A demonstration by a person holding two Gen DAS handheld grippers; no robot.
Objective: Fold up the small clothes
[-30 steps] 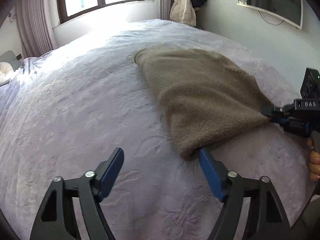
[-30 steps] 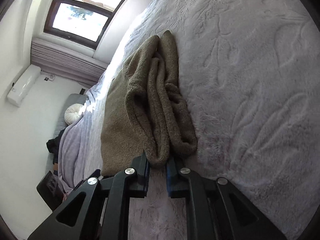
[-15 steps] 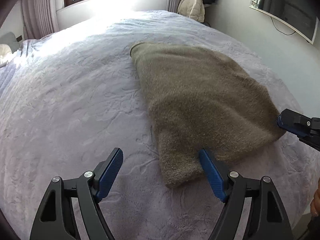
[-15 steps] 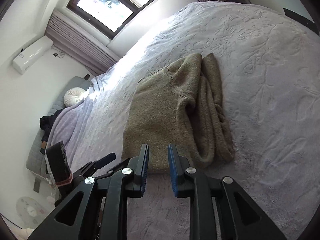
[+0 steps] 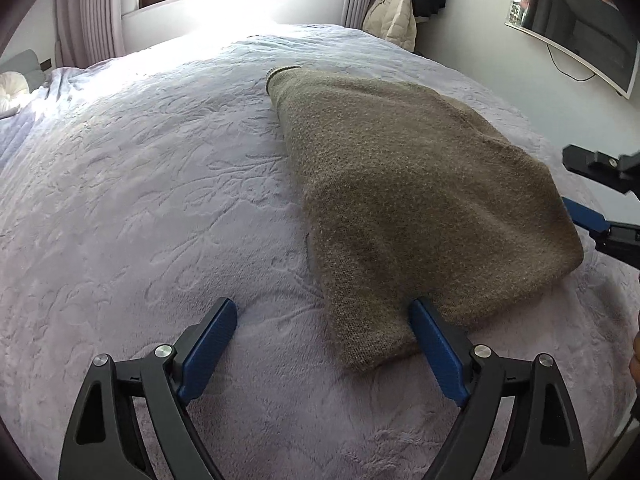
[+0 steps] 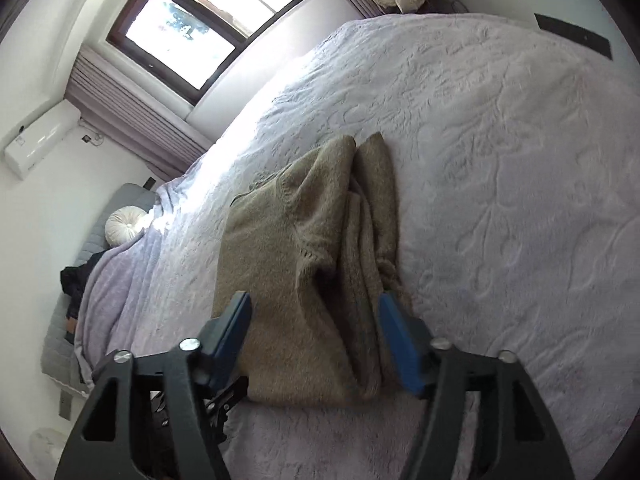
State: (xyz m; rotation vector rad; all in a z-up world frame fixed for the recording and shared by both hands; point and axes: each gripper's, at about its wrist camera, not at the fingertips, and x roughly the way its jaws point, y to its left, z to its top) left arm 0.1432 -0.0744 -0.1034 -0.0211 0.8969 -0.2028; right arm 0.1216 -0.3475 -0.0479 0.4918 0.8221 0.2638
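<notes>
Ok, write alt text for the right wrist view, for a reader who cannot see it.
A brown knitted sweater, partly folded with bunched layers along one side, lies on a pale embossed bedspread. The right gripper is open, its blue-padded fingers straddling the sweater's near end. A bright window and a wall air conditioner are behind the bed.

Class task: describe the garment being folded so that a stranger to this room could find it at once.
Start at the big bed with its pale lilac embossed cover. The sweater lies on it, between both open tools. It is the only brown, fuzzy knit there, partly folded.
</notes>
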